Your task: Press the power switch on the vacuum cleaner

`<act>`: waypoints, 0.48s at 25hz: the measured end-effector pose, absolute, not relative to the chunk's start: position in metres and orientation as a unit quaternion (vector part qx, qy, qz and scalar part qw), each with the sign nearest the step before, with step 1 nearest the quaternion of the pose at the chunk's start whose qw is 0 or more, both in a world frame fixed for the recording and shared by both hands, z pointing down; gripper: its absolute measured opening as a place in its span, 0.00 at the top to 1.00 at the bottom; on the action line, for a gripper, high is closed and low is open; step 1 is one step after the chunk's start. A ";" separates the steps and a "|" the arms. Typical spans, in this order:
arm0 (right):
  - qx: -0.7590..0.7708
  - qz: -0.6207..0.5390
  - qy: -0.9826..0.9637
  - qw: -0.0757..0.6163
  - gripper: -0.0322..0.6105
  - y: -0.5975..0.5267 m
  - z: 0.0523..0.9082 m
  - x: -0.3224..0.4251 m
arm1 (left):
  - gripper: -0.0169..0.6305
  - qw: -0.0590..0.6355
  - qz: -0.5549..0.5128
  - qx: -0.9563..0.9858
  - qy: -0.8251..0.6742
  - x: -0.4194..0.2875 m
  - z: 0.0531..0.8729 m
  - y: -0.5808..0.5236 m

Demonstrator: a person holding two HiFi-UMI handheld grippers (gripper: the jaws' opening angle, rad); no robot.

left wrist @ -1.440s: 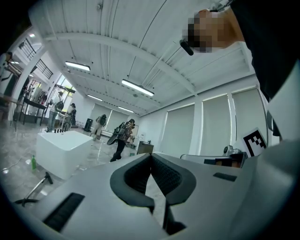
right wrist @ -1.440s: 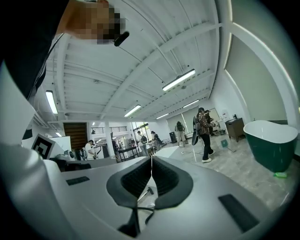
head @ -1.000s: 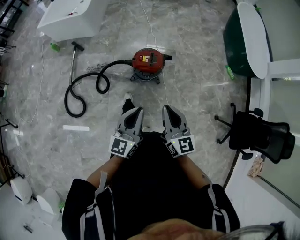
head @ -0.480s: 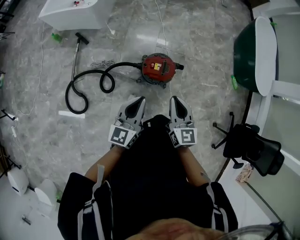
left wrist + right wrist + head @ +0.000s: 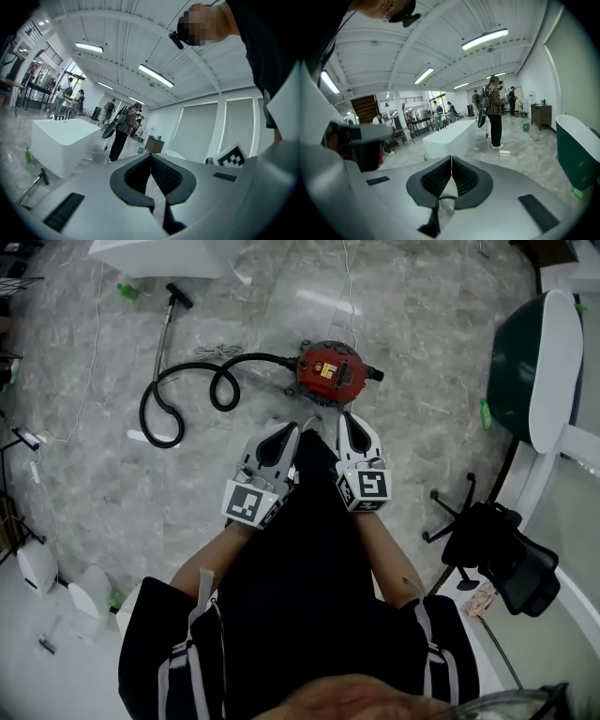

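The vacuum cleaner (image 5: 330, 371) stands on the floor (image 5: 427, 324) directly ahead of the person. It is a round red canister, with its black hose (image 5: 185, 395) looping away to the left and a thin white cord (image 5: 349, 287) running off toward the far edge of the floor.

Both tools are held low in front of the body and point at the canister. The left gripper (image 5: 283, 432) is just short of the canister's near-left rim, and the right gripper (image 5: 353, 424) is just short of its near rim. Each gripper's own view shows its jaws together, with the ribbed pads meeting at the tip and nothing between them.

The step in hand appears to be the approach, and neither tip is on the canister yet. Shut jaws suit a press because they make one blunt point, so they should probably stay that way. The right gripper looks the better placed, as it is nearly in line with the lid.

The switch itself is hard to pick out. It may be part of the small pale patch (image 5: 328, 370) on the red lid, but the head view is too small to be sure. The tip should come down squarely on the switch, from above and not at a slant, since a sideways shove would likely roll the canister away. The left gripper could steady the rim while the press is made.
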State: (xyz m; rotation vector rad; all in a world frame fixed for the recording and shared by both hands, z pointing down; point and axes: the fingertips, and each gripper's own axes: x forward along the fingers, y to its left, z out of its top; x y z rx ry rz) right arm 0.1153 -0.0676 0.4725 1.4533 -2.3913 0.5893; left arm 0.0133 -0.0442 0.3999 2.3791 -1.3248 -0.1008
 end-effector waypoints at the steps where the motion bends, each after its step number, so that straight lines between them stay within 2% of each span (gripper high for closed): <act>1: 0.490 0.202 -0.833 0.161 0.92 -0.073 0.486 0.115 | 0.95 0.203 -0.034 0.854 -0.478 0.016 0.399 -0.047; 4: 0.450 0.194 -0.845 0.217 0.92 -0.094 0.527 0.113 | 0.95 0.206 -0.029 0.847 -0.489 0.023 0.406 -0.059; 9: 0.393 0.207 -0.854 0.271 0.92 -0.120 0.608 0.114 | 0.95 0.213 -0.039 0.838 -0.500 0.032 0.433 -0.070; 12: 0.338 0.202 -0.857 0.333 0.92 -0.127 0.669 0.109 | 0.95 0.219 -0.032 0.831 -0.510 0.033 0.452 -0.067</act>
